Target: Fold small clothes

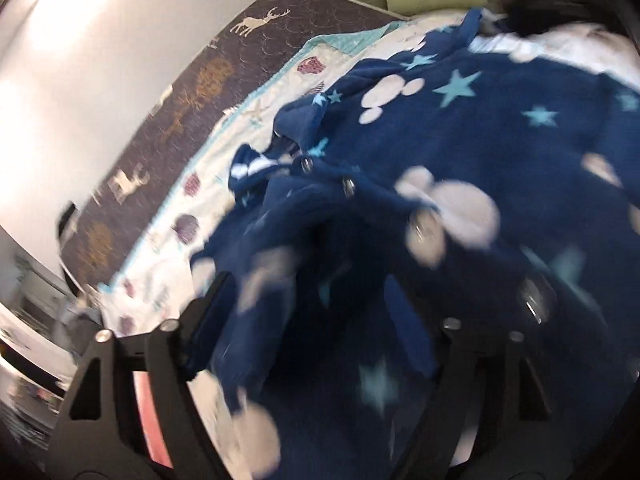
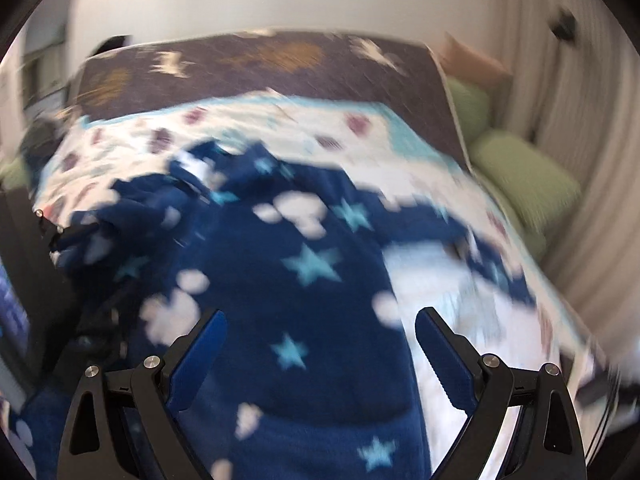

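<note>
A navy fleece baby garment (image 1: pixel 460 128) with light blue stars, white mouse-head shapes and metal snaps lies on a white patterned quilt (image 1: pixel 256 120). It also shows in the right wrist view (image 2: pixel 296 248). My left gripper (image 1: pixel 332 312) has its jaws spread wide, and a fold of the garment drapes between and over them; its right finger is hidden by cloth. My right gripper (image 2: pixel 320 332) is open and empty, hovering just above the garment's lower part. Both views are motion-blurred.
The quilt (image 2: pixel 432 280) lies on a dark bedspread (image 1: pixel 172 92) with deer and tree prints (image 2: pixel 280 64). Green pillows (image 2: pixel 520 176) sit at the bed's right end beside a curtain (image 2: pixel 580 80). A white wall (image 1: pixel 100 40) runs behind the bed.
</note>
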`<state>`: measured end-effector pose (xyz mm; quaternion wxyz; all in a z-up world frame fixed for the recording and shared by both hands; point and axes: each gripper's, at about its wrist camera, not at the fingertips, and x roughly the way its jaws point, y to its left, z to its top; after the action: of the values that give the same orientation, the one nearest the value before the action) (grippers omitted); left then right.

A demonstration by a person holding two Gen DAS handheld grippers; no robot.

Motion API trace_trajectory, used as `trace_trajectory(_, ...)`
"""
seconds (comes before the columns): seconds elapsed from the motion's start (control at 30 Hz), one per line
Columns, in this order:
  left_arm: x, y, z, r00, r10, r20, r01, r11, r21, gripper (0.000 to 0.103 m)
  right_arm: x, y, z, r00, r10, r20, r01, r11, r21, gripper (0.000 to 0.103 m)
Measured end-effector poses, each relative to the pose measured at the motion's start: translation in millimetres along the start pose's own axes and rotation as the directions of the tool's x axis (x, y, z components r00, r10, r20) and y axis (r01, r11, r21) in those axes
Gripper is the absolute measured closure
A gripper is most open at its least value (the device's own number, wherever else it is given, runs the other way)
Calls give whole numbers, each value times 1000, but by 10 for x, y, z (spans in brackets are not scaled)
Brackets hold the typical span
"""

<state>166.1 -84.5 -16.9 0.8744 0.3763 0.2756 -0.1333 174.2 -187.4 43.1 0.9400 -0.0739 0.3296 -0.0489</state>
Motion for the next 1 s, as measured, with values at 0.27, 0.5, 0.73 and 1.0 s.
trace_trajectory(0.27,-291,901,-1111,988,-28,-152,-56,850,-524,23,-116,1200,262,966,220,138,-127,864,-488,37)
trace_trajectory(0.5,-254,1225,-1470,978,-2,-208,-140,733,-665,23,314,2270,-102,959,254,124,-70,636,-768,55)
trace_trajectory(0.73,-98,1369,-1298,985,-19,-172,-104,729,-676,23,781,2630,-103,976,170,136,0,627,-779,98)
trace_trajectory(1.0,191,1295,-999,989,-70,-132,-25,794,-607,23,750,996,820,941,336,47,-331,940,-80,102)
